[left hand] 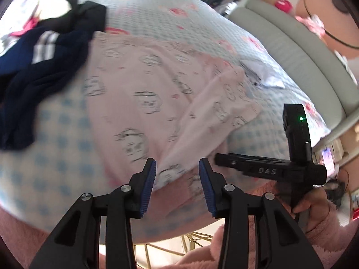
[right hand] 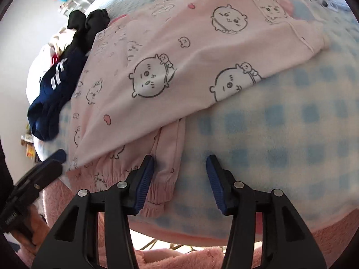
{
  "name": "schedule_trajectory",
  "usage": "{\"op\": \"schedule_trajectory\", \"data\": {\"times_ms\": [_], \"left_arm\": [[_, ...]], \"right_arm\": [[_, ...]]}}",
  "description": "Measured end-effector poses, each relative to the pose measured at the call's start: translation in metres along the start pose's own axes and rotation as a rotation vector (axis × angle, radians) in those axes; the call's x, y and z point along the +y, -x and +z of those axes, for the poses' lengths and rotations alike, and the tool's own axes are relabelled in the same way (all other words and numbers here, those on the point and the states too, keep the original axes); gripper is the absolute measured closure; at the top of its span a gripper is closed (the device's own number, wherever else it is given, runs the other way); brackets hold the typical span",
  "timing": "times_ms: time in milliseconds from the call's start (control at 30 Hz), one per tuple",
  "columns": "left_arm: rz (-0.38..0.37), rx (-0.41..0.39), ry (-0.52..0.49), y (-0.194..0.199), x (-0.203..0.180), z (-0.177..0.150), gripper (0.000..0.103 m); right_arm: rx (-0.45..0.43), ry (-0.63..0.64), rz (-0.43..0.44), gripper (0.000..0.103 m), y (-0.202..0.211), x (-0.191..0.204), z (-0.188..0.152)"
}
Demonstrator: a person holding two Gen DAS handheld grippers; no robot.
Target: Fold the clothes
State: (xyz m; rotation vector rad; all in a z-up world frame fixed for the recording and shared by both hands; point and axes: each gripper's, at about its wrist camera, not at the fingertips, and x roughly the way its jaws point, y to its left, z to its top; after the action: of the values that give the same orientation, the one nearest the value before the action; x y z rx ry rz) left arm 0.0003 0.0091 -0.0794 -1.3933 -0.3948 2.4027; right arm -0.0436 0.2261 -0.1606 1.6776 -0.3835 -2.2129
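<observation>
A: Status? Pink pajama pants (right hand: pixel 170 71) lie folded over on the blue-check blanket (right hand: pixel 280 130), elastic cuff (right hand: pixel 125 179) at the bed's near edge.
B: Left gripper (left hand: pixel 177 168) and right gripper (right hand: pixel 180 168) both spread wide, empty. Bare blanket to the right. Navy garment (left hand: pixel 29 85) crowds the left. "DAS" reads on the right gripper's body.

The pyjama trousers (right hand: pixel 170 71) lie spread on the blanket (right hand: pixel 280 134), one leg folded across the other, whose cuff (right hand: pixel 125 179) reaches the near edge. To their left a heap of clothes (right hand: pixel 56 85) touches them. Beyond on the right lies what may be paper (left hand: pixel 267 71).
</observation>
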Motion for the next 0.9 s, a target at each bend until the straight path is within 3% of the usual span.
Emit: {"op": "schedule_trajectory", "data": {"times_ms": [300,433,500,700,800,833,900], "left_arm": [[-0.124,0.002,-0.26,-0.046,-0.087,0.044,0.061],[-0.087,0.067,-0.282,-0.102,-0.124,0.061,0.061],[-0.081,0.095,-0.3,-0.124,-0.139,0.065,0.061],[-0.081,0.159,-0.344,-0.153,-0.159,0.061,0.053],[0.0,0.144,-0.338,-0.158,-0.155,0.062,0.097],[0.02,0.128,-0.304,-0.155,-0.15,0.065,0.099],[-0.018,0.044,-0.195,-0.126,-0.134,0.073,0.099]], "right_arm": [[-0.275,-0.167,-0.059,0.053,0.1,-0.062,0.019],[-0.248,-0.206,-0.11,0.053,0.094,-0.096,0.035],[-0.272,-0.228,-0.083,0.053,0.095,-0.102,0.036],[-0.245,-0.253,-0.074,0.053,0.091,-0.115,0.036],[-0.239,-0.246,-0.084,0.053,0.094,-0.114,0.042],[-0.241,-0.24,-0.081,0.053,0.094,-0.112,0.043],[-0.246,-0.22,-0.071,0.053,0.094,-0.104,0.045]]}}
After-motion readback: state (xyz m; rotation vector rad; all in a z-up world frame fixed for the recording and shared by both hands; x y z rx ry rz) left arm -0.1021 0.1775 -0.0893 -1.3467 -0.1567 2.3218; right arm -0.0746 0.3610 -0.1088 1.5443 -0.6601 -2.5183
